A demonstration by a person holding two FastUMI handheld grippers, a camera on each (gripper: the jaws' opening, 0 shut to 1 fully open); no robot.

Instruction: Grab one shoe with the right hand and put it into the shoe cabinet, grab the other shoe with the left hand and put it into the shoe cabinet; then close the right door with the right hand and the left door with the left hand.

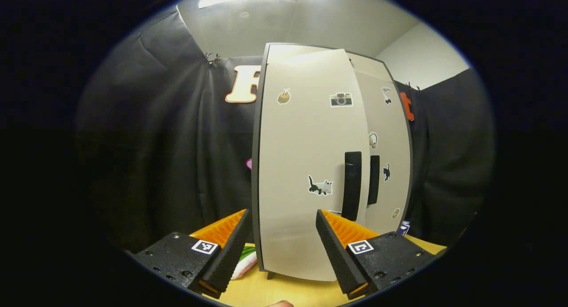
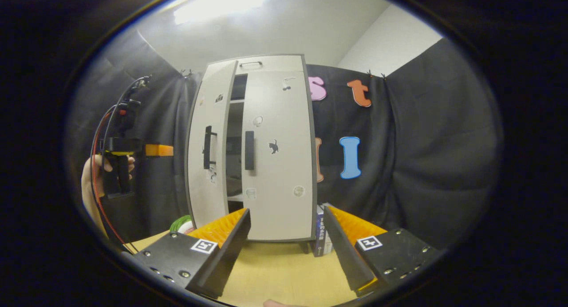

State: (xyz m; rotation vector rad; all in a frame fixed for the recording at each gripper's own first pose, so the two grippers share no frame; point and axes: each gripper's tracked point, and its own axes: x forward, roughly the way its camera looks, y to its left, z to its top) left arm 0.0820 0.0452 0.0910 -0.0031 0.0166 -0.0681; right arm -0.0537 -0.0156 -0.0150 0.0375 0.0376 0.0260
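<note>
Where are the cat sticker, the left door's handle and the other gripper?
Cat sticker (image 1: pixel 320 186), left gripper view: on the cat's body.
Left door handle (image 1: pixel 352 185), left gripper view: middle of the black bar.
Left gripper (image 2: pixel 159 150), right gripper view: on its fingers, pointing at the cabinet.

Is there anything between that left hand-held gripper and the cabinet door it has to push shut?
Nothing visible. The left hand-held gripper is open and faces the left door, which stands ajar, with bare table between them. The right door already looks shut.
</note>
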